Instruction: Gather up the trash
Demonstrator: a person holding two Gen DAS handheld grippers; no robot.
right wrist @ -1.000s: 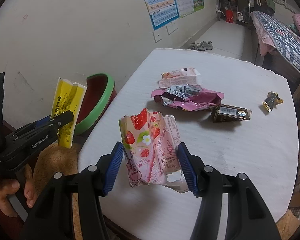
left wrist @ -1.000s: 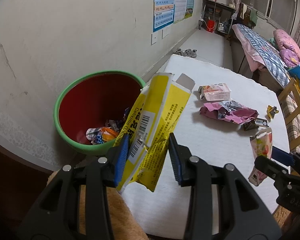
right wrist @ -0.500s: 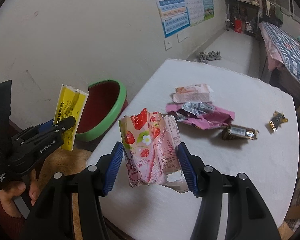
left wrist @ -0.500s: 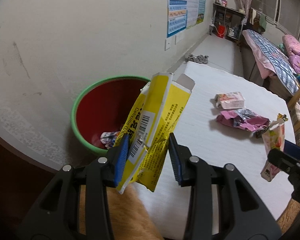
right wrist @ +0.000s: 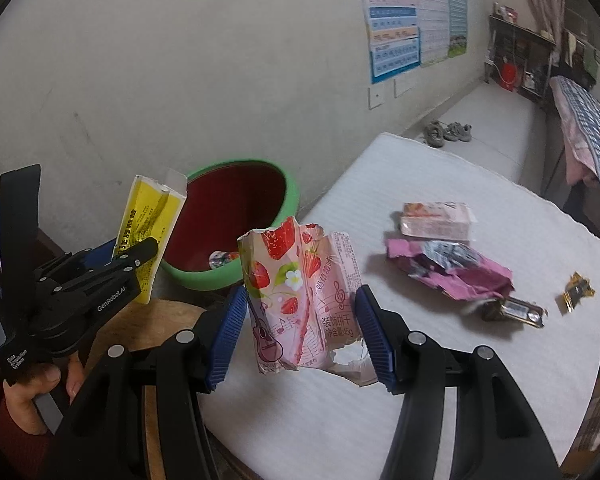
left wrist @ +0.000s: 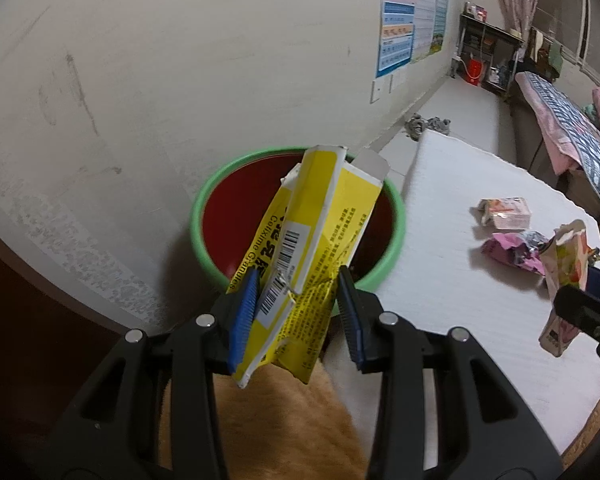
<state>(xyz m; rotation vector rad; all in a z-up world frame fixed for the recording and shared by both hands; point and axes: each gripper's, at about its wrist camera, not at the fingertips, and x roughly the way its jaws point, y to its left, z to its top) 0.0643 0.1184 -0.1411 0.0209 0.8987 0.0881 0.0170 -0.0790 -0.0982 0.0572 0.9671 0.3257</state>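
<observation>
My left gripper [left wrist: 295, 312] is shut on a flattened yellow medicine box [left wrist: 320, 240] and holds it upright just in front of a red bin with a green rim [left wrist: 203, 204]. The box [right wrist: 151, 224] and the bin [right wrist: 291, 200] also show in the right wrist view. My right gripper [right wrist: 300, 328] is shut on a torn pink strawberry snack wrapper [right wrist: 300, 292], held above the near edge of the white round table [right wrist: 480, 380]. The wrapper also shows at the right of the left wrist view [left wrist: 566, 280].
On the table lie a pink box [right wrist: 436, 220], a crumpled magenta wrapper [right wrist: 452, 272], a dark bar wrapper [right wrist: 516, 312] and a small gold wrapper [right wrist: 576, 290]. Some trash [right wrist: 221, 258] lies in the bin. An orange stool [left wrist: 283, 432] is below my left gripper. A wall stands behind the bin.
Both grippers have moved left toward the bin with their loads. The yellow box now stands in front of the bin's opening. Grips unchanged.
</observation>
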